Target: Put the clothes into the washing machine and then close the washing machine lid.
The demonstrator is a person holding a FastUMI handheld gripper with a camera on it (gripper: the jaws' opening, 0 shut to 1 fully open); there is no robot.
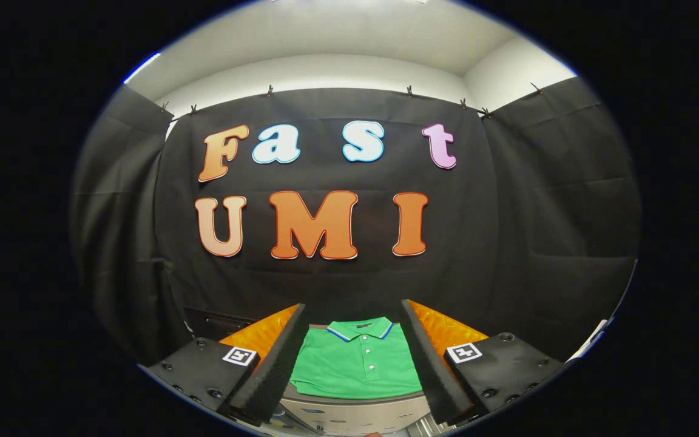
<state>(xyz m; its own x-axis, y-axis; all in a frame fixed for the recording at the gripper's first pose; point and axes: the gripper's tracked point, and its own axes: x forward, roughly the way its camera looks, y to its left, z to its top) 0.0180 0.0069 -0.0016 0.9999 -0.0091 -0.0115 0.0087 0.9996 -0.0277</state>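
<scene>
Tool (354,358) wide open, holding nothing; just ahead btwn fingers, folded green polo shirt (357,364) w/ blue-trimmed collar

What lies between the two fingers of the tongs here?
In the gripper view, a folded green polo shirt with a blue-trimmed collar lies on a grey surface, seen between the open tongs, untouched by either finger.

The folded polo shirt (358,364) is matt knitted cloth, lying on a smooth, faintly glossy machine top (355,413).
</scene>
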